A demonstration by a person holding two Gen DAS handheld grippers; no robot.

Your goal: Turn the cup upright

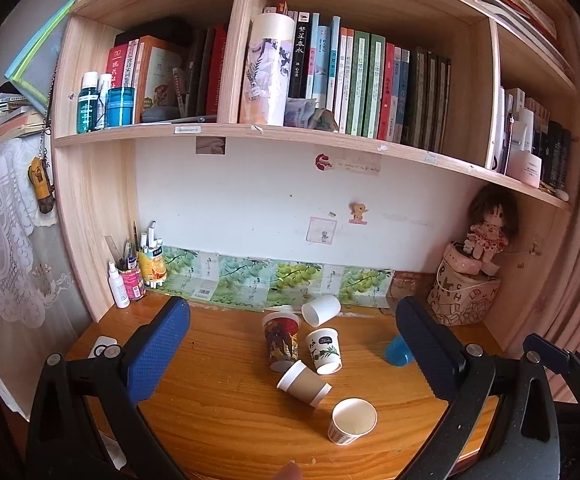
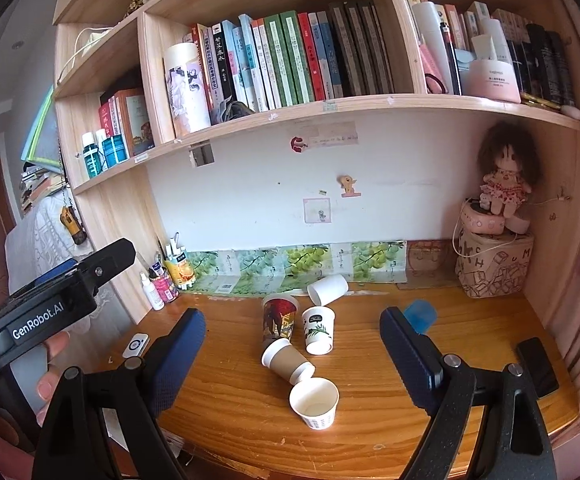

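Several paper cups sit mid-desk. A brown cup (image 1: 305, 382) (image 2: 287, 360) lies on its side. A plain white cup (image 1: 321, 310) (image 2: 328, 289) lies tipped at the back. A red patterned cup (image 1: 281, 341) (image 2: 277, 317) and a white panda cup (image 1: 323, 350) (image 2: 318, 330) stand mouth up, as does a patterned white cup (image 1: 352, 420) (image 2: 314, 402) in front. A blue cup (image 1: 397, 350) (image 2: 421, 314) lies to the right. My left gripper (image 1: 292, 344) is open and empty, short of the cups. My right gripper (image 2: 294, 344) is open and empty too.
A pen holder and spray bottle (image 1: 131, 276) stand at the back left. A printed box with a doll (image 1: 466, 292) (image 2: 494, 264) fills the back right corner. A black phone (image 2: 538, 366) lies at the right. A small white device (image 2: 135, 345) lies at the left. Bookshelves hang above.
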